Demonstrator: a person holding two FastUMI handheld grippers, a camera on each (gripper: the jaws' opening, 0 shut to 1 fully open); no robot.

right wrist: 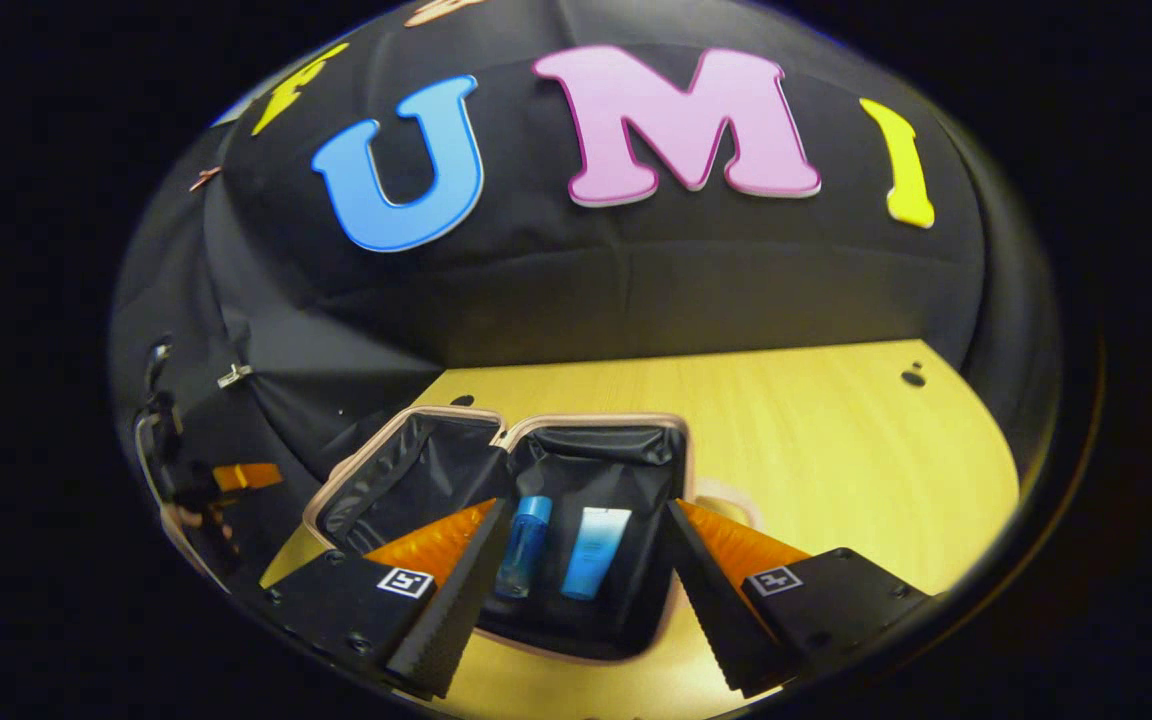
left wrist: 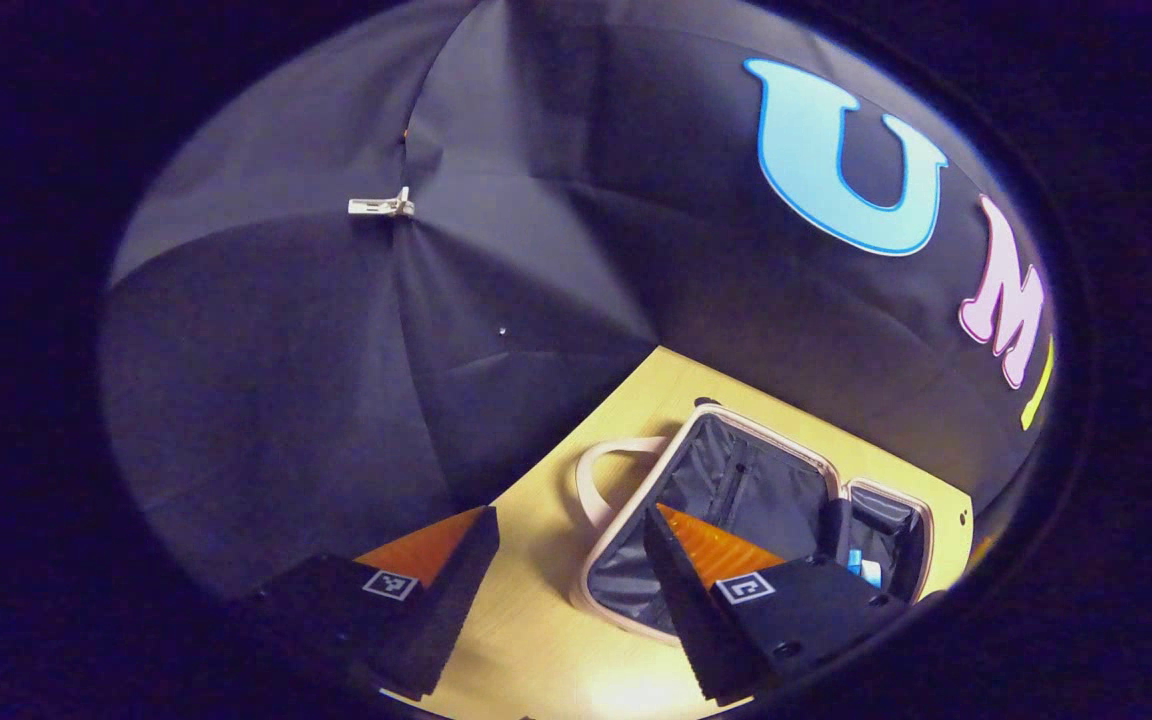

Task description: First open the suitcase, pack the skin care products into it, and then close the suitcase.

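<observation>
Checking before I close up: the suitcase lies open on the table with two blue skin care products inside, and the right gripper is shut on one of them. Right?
Not quite. In the right gripper view the right gripper is open, gripping nothing. The suitcase lies open on the table with the blue bottle and blue tube inside.

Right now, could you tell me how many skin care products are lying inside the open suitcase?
2, side by side in one half of the open suitcase: a blue bottle and a lighter blue tube beside it. More could be hidden behind the right gripper fingers.
</observation>
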